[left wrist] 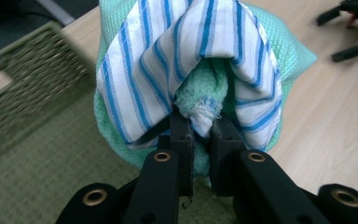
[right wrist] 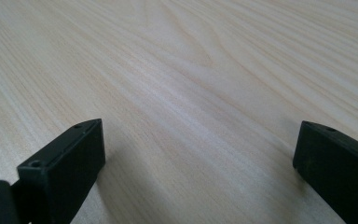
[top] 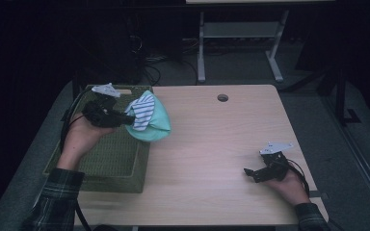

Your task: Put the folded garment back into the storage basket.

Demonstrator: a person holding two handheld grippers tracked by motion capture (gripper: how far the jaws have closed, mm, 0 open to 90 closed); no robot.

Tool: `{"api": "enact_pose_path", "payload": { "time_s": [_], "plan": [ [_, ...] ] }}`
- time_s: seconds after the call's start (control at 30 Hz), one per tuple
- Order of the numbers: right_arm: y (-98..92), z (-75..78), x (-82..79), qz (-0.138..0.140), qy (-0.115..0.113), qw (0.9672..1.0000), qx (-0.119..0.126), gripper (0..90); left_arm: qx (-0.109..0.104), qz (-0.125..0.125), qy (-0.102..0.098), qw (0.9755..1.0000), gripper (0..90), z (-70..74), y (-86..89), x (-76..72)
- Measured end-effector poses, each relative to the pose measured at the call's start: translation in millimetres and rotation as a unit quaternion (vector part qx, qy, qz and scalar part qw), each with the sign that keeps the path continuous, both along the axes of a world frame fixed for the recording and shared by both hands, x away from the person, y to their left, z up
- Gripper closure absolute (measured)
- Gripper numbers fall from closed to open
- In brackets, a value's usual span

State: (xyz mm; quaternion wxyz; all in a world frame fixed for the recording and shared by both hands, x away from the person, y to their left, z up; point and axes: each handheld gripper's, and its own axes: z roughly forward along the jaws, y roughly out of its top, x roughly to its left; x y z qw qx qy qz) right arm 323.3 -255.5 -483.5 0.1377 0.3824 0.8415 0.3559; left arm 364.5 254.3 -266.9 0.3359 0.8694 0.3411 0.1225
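Black jaws of the left gripper point(left wrist: 200, 135) are pinched on bunched cloths point(top: 148, 118), held above the basket point(top: 107, 161) rim beside the table point(top: 212, 144). Slippage is judged possible, only a small fold being clamped. Right gripper point(top: 253, 174) rests spread, empty.

Two grippers are in play: the left gripper point(top: 125, 117) and the right gripper point(top: 250, 174), one in each of two hands. Two cloths hang bunched together, one green cloth point(top: 156, 126) and one striped cloth point(top: 142, 110), the stripes blue on white. One basket point(top: 111, 161) sits at the table's left edge. There is one table point(top: 212, 144), with one round hole point(top: 222, 97) near its far edge.
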Motion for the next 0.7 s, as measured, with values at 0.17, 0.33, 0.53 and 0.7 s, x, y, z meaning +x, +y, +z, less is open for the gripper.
{"api": "enact_pose_path", "payload": {
  "time_s": [0.17,0.33,0.53,0.7],
  "plan": [
    [0.0,0.0,0.0,0.0,0.0,1.0,0.0,1.8,-0.008,0.034,0.001,0.9994,81.7,-5.0,24.1,-0.4],
    [-0.1,0.2,0.0,0.001,0.0,1.0,-0.002,1.8,-0.019,0.074,0.006,0.9971,81.7,-12.9,49.7,-1.4],
    [-0.2,0.2,0.1,0.001,0.0,1.0,-0.002,1.8,-0.022,0.111,0.014,0.9935,81.6,-27.1,72.0,-2.2],
    [-0.2,0.2,0.1,0.001,0.001,1.0,-0.002,1.8,-0.014,0.141,0.02,0.9897,81.6,-44.8,84.6,-2.2]
  ]
}}
